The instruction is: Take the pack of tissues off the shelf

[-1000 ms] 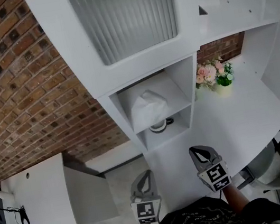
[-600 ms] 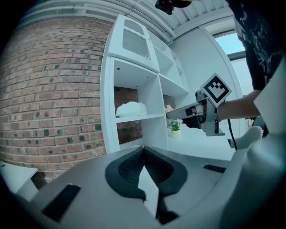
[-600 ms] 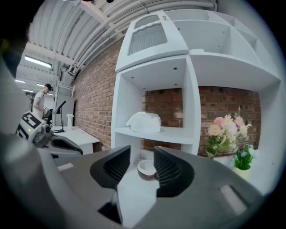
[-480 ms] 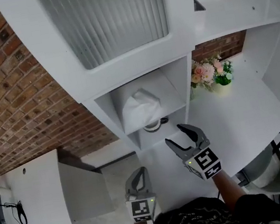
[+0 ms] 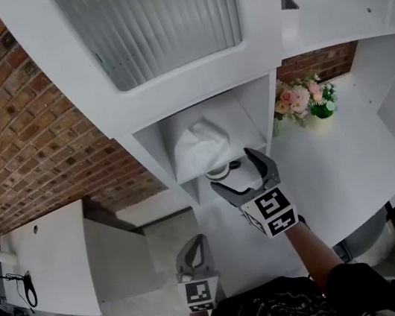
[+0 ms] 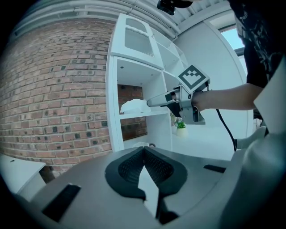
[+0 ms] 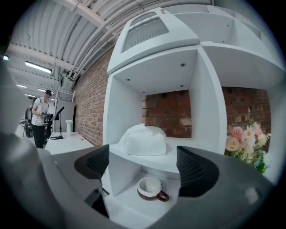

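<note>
Shelf (image 5: 270, 106) finished in smooth white matt paint, door panel (image 5: 157, 17) made of ribbed frosted glass, wall (image 5: 26, 130) laid in rough red brick, tissues (image 5: 199, 145) wrapped in soft crinkled white film, cup (image 7: 151, 188) glazed glossy, right gripper (image 7: 143, 156) pads (image 7: 193, 169) moulded in black ribbed rubber.

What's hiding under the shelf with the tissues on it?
A cup, white inside and brown outside, stands under the shelf that holds the pack of tissues. The space behind the cup is mostly covered by the shelf.
</note>
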